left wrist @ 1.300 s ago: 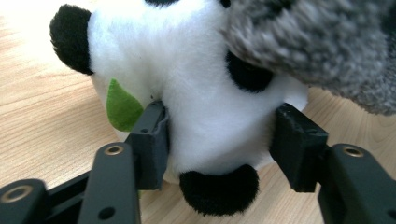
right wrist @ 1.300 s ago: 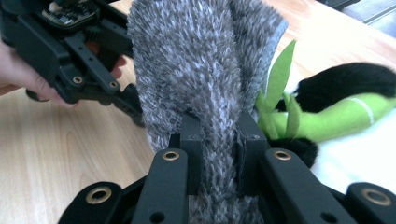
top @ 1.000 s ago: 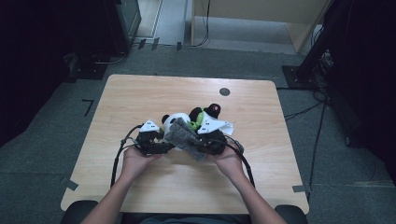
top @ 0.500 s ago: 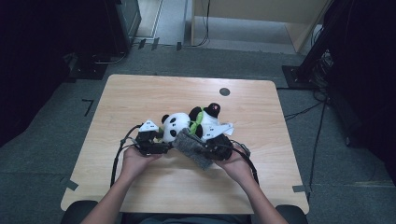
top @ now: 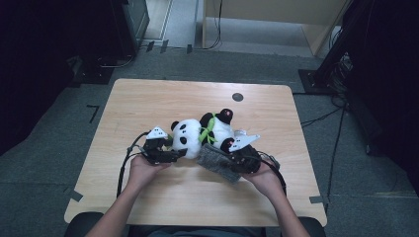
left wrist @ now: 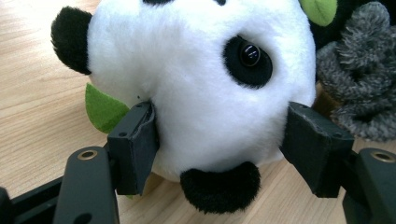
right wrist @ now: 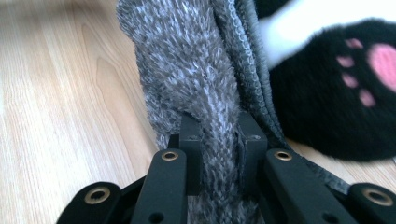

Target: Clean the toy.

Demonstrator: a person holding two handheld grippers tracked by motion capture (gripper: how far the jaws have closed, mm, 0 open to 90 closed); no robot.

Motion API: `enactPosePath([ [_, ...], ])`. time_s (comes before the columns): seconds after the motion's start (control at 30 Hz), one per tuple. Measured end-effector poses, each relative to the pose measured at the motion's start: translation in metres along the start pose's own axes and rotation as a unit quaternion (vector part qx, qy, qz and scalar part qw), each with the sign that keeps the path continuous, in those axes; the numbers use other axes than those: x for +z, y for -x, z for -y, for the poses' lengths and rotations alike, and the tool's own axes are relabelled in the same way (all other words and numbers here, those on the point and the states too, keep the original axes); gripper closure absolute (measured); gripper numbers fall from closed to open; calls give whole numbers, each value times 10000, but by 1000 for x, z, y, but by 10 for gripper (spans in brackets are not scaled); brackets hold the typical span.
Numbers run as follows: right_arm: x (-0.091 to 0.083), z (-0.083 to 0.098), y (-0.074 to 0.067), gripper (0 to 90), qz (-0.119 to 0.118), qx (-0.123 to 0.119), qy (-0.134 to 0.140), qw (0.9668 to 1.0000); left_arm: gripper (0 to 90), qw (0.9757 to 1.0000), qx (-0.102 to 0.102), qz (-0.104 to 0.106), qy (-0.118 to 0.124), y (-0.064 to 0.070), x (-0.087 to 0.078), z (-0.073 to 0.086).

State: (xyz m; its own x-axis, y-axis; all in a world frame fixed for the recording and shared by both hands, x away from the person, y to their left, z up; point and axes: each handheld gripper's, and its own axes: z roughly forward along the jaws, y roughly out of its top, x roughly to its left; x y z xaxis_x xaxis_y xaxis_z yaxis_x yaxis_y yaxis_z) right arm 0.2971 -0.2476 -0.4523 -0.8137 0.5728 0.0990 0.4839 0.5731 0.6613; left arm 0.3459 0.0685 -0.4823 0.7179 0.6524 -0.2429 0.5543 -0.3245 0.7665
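Since the earlier frame, the right gripper [top: 236,159] had dragged the grey fuzzy knit piece [top: 218,165] nearer and rightward, off the panda plush [top: 202,133], whose white head now showed fully. Its jaws were clamped tight on a fold of that knit [right wrist: 205,93]; what the knit actually was, I couldn't tell. The left gripper [top: 170,152] had its jaws spread around the panda's head [left wrist: 201,88], having just been opening, the right pad looking slightly clear of the fur. Panda lay mid-table [top: 148,103], its pink-padded paw [right wrist: 345,88] cut off at the frame edge.
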Motion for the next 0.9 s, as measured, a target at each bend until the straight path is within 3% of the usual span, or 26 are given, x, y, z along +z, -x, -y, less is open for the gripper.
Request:
enactPosePath([
  [0.27, -15, 12, 12, 770, 51, 135, 58, 9999, 302, 10000, -9, -5, 7, 0, 0, 0],
  [0.9, -31, 35, 38, 767, 288, 438, -204, 9984, 302, 10000, -17, -2, 13, 0, 0, 0],
])
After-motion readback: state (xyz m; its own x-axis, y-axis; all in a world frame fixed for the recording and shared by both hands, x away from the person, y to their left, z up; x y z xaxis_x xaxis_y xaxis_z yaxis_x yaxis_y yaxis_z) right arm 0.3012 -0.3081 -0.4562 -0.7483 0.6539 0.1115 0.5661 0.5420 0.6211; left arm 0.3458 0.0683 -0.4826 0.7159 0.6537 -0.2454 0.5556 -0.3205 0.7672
